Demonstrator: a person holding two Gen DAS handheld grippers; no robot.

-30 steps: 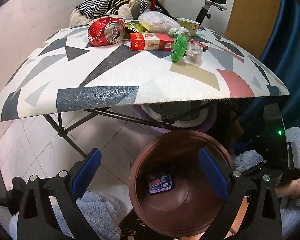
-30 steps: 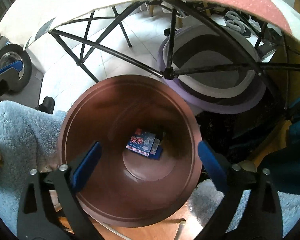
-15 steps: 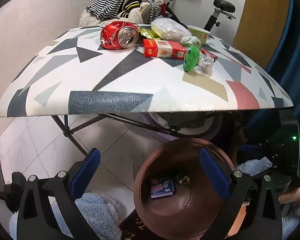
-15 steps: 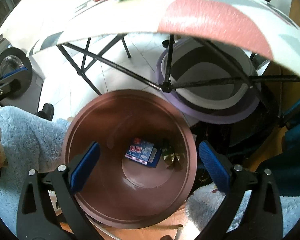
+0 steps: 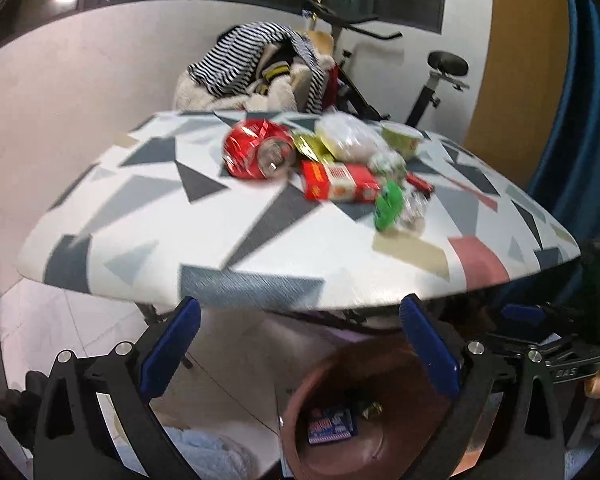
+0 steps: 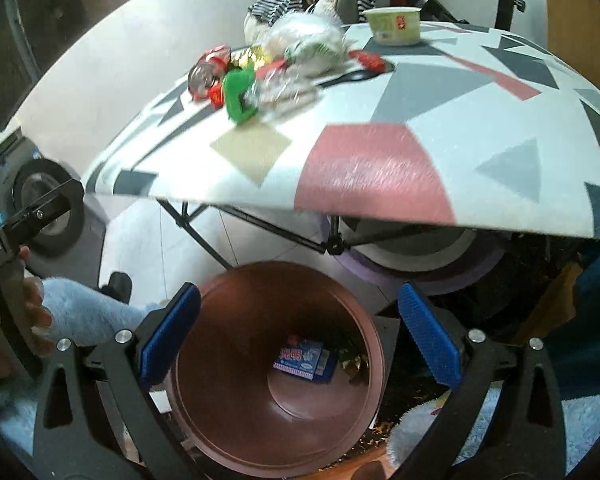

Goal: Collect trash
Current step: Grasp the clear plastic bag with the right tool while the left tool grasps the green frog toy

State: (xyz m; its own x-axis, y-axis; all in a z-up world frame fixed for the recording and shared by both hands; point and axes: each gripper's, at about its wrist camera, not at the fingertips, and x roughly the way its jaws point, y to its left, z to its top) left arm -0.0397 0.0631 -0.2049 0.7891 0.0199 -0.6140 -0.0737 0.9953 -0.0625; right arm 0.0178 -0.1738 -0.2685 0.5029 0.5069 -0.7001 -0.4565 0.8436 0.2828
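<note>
A brown bin (image 6: 228, 412) stands on the floor under the table edge; it also shows in the left wrist view (image 5: 300, 456). A blue packet (image 6: 305, 360) and a gold wrapper (image 6: 350, 362) lie in it. On the patterned table (image 5: 148, 216) lie a crushed red can (image 5: 256, 154), a red and white box (image 5: 340, 186), a green wrapper (image 5: 388, 204), a clear bag (image 5: 350, 140) and a paper cup (image 5: 402, 138). My left gripper (image 5: 298, 346) is open and empty below the table's front edge. My right gripper (image 6: 298, 334) is open and empty above the bin.
A pile of striped clothes (image 5: 256, 64) and an exercise bike (image 5: 436, 80) stand behind the table. A purple-rimmed basin (image 6: 420, 268) sits under the table among black legs (image 6: 260, 224). A blue curtain (image 5: 588, 120) hangs at the right.
Both grippers have risen and tilted up from the bin toward the tabletop. A gold wrapper has appeared in the bin beside the blue packet.
</note>
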